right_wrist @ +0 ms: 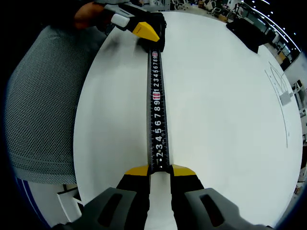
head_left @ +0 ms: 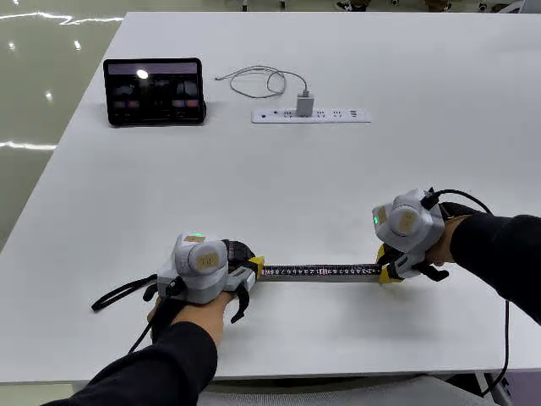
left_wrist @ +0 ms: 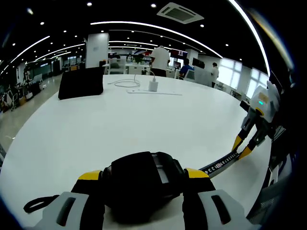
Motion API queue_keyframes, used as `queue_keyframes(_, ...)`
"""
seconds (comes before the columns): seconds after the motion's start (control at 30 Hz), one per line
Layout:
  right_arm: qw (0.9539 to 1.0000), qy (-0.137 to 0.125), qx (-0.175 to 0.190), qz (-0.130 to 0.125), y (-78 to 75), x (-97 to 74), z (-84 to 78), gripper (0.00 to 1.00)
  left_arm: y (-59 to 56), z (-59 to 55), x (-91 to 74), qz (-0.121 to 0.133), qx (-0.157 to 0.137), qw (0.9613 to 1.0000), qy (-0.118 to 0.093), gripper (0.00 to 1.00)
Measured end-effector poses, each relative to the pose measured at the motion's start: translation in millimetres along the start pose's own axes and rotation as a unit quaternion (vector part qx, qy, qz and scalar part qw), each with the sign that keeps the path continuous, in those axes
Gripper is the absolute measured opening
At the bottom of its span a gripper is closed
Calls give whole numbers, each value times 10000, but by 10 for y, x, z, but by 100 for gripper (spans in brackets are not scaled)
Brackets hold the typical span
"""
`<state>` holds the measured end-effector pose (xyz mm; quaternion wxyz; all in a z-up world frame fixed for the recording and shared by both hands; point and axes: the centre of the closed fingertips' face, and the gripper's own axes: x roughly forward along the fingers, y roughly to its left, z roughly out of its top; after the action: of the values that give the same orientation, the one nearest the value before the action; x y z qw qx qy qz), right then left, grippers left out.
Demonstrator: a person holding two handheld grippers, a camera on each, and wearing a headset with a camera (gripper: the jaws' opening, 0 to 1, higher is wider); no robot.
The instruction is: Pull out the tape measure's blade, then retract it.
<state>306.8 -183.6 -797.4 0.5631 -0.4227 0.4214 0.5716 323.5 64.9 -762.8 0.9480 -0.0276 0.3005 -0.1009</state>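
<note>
1. left fingers (left_wrist: 90, 175): closed around the black case of the tape measure (left_wrist: 144, 182), one yellow tip on each flank. the case sits at the near left edge of the worktop (head_left: 279, 186), closest to my body.
2. blade (right_wrist: 157, 100): drawn out of the case toward my right, straight and flat, numbers facing up. it runs low along the worktop; i cannot tell whether it touches the surface.
3. right fingers (right_wrist: 136, 170): narrowed onto the free end of the blade, which is nipped between the two yellow tips. the end hook is hidden beneath them.
4. step in hand, as i judge it: the pull-out. only a short span of blade is exposed between my two pairs of fingers, and the retraction is not yet begun.
5. next move, as i judge it: either my right fingers draw further along the blade's own line while my left fingers brace the case, or they carry the tip back toward the case mouth. the return calls for a guided, slow feed, since a spring-loaded blade let go at once would likely snap home or kink.
6. background: a power strip (head_left: 310, 115) with a charger (head_left: 304, 105) and, left of it, a tablet (head_left: 154, 90), all well apart from the work.
</note>
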Motion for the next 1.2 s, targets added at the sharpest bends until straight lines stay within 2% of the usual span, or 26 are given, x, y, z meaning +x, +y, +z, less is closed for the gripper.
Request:
queue_keyframes(0.13, 9999, -20, 141, -21, -6, 5, 13, 11, 0, -2, 1, 1, 2, 10000, 2, 62)
queue_keyframes(0.6, 10000, 5, 20, -29, 0, 26, 75, 11, -7, -3, -2, -1, 8, 10000, 7, 62)
queue_keyframes(1.2, 9999, -24, 94, -46, 5, 48, 148, 11, -6, -6, 0, -9, 1, 10000, 12, 62)
